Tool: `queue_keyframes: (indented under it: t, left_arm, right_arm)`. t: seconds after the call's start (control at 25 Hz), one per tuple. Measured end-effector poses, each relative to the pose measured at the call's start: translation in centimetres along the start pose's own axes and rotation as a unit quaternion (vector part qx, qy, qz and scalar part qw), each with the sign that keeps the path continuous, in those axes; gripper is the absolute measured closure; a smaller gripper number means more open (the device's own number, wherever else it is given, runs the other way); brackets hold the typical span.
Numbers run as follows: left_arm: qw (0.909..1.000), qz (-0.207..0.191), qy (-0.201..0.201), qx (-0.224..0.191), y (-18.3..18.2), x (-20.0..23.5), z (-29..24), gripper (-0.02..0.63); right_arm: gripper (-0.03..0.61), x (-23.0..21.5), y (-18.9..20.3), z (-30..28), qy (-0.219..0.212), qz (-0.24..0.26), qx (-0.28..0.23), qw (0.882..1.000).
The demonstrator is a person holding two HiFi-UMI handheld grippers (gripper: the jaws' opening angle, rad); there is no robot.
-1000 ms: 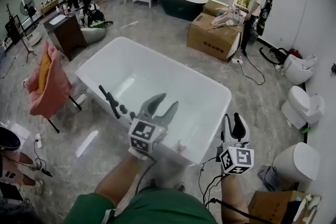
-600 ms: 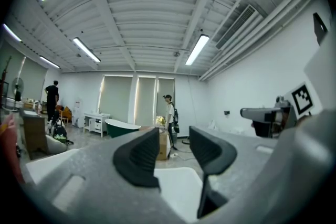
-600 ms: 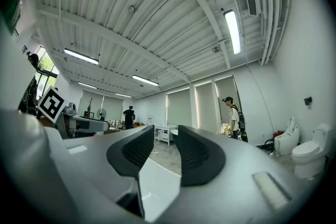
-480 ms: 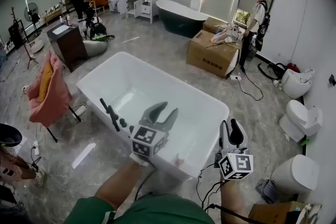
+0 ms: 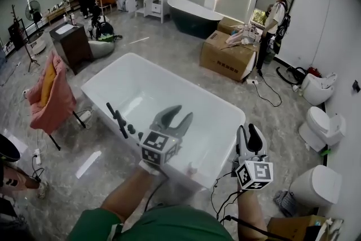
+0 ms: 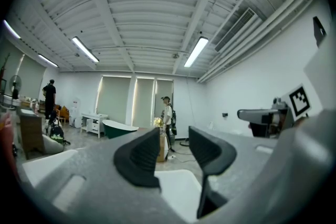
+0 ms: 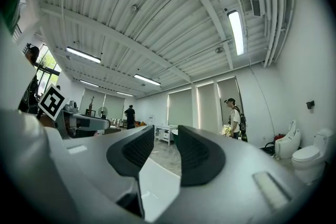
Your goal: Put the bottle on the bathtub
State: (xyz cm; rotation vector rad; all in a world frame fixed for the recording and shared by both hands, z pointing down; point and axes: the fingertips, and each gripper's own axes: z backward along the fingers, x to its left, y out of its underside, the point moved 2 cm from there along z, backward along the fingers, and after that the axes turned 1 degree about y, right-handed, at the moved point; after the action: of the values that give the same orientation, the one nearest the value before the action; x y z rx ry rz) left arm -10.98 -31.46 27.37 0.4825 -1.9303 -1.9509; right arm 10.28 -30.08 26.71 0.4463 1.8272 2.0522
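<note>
- The left gripper (image 5: 179, 115) is held level over the near rim of the white bathtub (image 5: 135, 84). In the left gripper view its jaws are drawn together, with only a slim slit between the pads and nothing in it.
- The right gripper (image 5: 251, 134) hangs just outside the bathtub's near right corner, apart from the rim. Its jaws are likewise closed on nothing, and bare floor shows through the narrow gap.
- A small clear thing, probably the bottle (image 5: 192, 168), stands upright on the bathtub's near rim. It is below and just right of the left gripper, and neither gripper touches it. It is too small to make out well.
- A black faucet (image 5: 117, 119) rises from the same rim further left, with dark knobs (image 5: 133, 130) beside it.
- Left of the bathtub is a pink chair (image 5: 52, 96). Beyond the bathtub are a cardboard box (image 5: 228, 56) and a dark green tub (image 5: 194, 8).
- A person (image 5: 276, 5) stands by the box at the far right.
- White toilets (image 5: 322, 126) line the right wall.
</note>
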Motion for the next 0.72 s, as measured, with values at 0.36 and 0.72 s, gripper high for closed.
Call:
queue_keyframes:
  t: [0.36, 0.72]
  left_arm:
    - [0.9998, 0.017, 0.005, 0.008, 1.0, 0.6, 0.0, 0.445]
    - [0.9997, 0.018, -0.005, 0.016, 1.5, 1.0, -0.3, 0.446]
  right_arm:
    - [0.439, 0.5, 1.1, -0.6, 0.0, -0.013, 0.013, 1.0]
    - [0.439, 0.2, 1.8, -1.5, -0.007, -0.021, 0.019, 1.0]
